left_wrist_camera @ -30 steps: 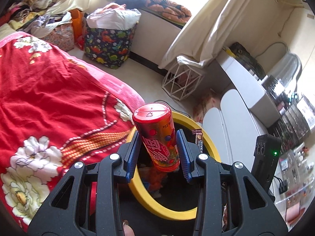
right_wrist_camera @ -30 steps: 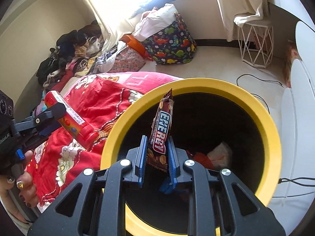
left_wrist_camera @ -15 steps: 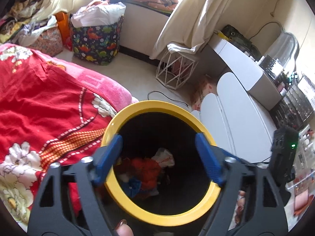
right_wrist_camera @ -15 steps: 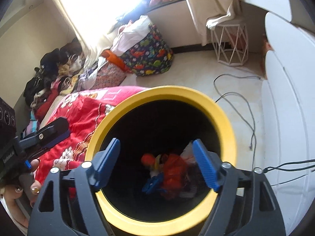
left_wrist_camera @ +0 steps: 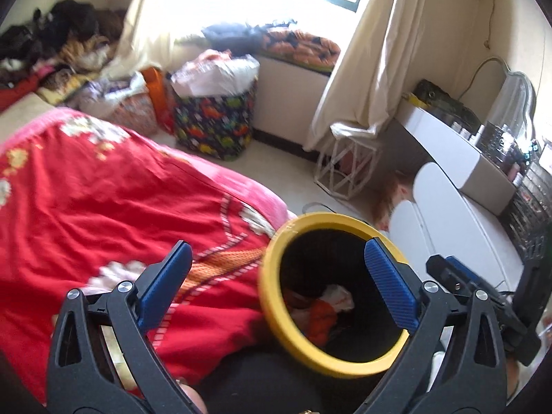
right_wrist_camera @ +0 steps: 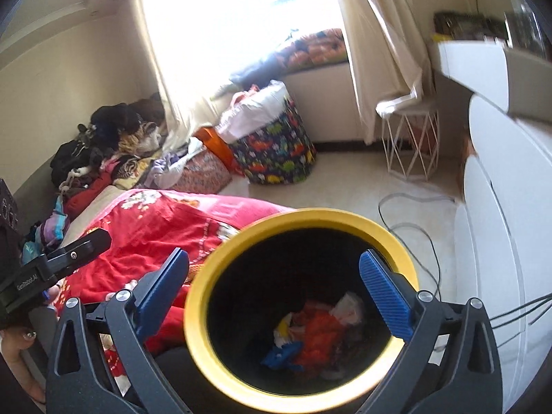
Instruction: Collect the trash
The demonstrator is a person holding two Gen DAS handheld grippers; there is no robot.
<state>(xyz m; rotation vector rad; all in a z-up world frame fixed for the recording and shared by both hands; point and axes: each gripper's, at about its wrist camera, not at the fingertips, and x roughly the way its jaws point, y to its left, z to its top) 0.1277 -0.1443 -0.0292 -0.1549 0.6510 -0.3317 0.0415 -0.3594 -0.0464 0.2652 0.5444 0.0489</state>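
A black trash bin with a yellow rim [left_wrist_camera: 276,324] stands beside the bed; it also shows in the right wrist view [right_wrist_camera: 196,310]. Red, orange, white and blue trash [right_wrist_camera: 310,331] lies at its bottom, seen too in the left wrist view [left_wrist_camera: 321,314]. My left gripper [left_wrist_camera: 276,276] is open and empty, above the bin's left rim and the bed edge. My right gripper [right_wrist_camera: 274,286] is open and empty, held over the bin's mouth. The left gripper shows at the left edge of the right wrist view [right_wrist_camera: 58,262].
A bed with a red floral blanket [left_wrist_camera: 103,214] lies left of the bin. A dinosaur-print bag [left_wrist_camera: 214,127], a white wire side table [left_wrist_camera: 345,169], white furniture [left_wrist_camera: 448,220] and floor cables [right_wrist_camera: 407,220] surround it. Clothes [right_wrist_camera: 103,145] are piled at the back left.
Both grippers opened and dropped their loads, the red can and the snack wrapper, into the bin. Both have since pulled up and back; the left one has swung left.
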